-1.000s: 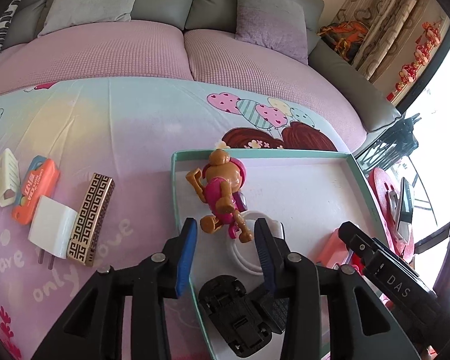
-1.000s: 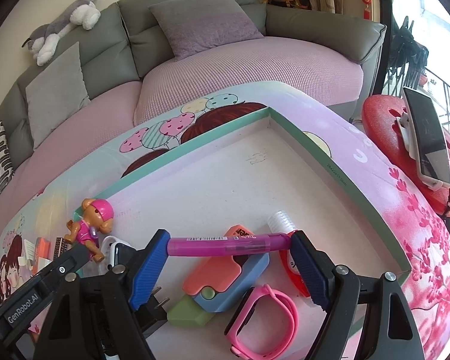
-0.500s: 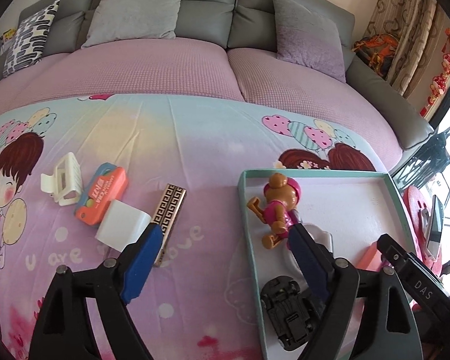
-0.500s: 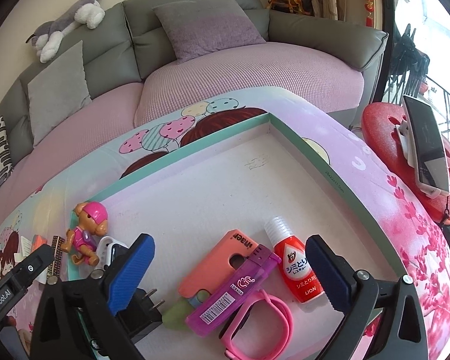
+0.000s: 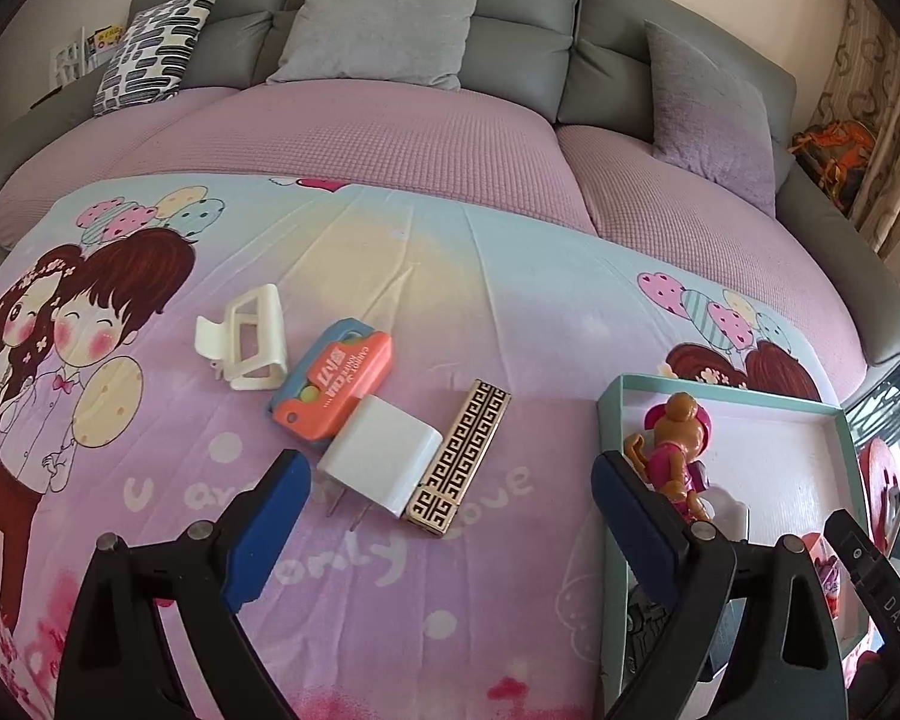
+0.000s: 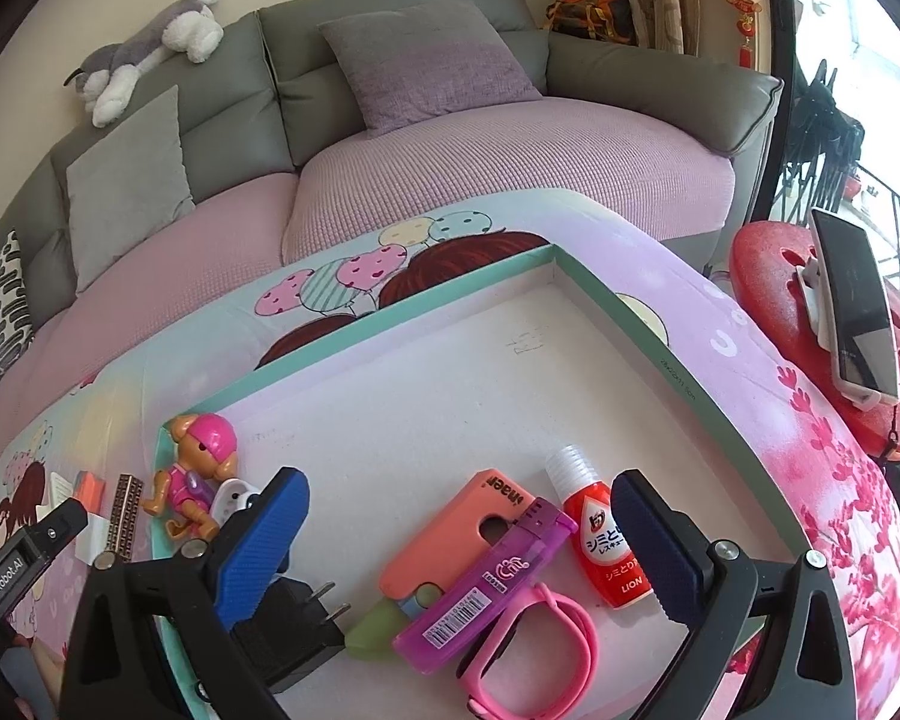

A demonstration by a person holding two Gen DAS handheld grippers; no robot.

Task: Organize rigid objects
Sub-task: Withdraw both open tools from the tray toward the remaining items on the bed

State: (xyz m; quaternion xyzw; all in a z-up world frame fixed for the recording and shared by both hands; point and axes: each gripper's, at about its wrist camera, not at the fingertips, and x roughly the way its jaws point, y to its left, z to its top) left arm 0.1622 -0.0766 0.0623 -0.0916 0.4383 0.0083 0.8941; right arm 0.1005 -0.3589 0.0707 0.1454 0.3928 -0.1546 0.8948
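Observation:
A teal-rimmed white tray [image 6: 390,312] holds a pink toy dog figure [image 6: 198,468], a black plug [image 6: 288,618], an orange case [image 6: 456,528], a purple lighter [image 6: 486,588], a red bottle [image 6: 606,546] and a pink band [image 6: 540,648]. My right gripper [image 6: 459,486] hangs open above the lighter and touches nothing. On the printed cloth left of the tray [image 5: 612,480] lie a white hair clip [image 5: 243,339], an orange-and-blue box [image 5: 333,384], a white charger [image 5: 381,456] and a gold patterned bar [image 5: 459,456]. My left gripper [image 5: 444,474] hovers near the charger and bar, its jaws opening and empty.
A pink-covered grey sofa [image 5: 390,138] with cushions runs behind the table, with a plush dog [image 6: 150,48] on its back. A red stool [image 6: 768,264] carrying a phone [image 6: 858,312] stands to the right of the table. Curtains and a window lie beyond.
My left gripper let go of the toy dog, opened wide and swung left over the cloth items. My right gripper released the purple lighter, which now lies across the orange case.

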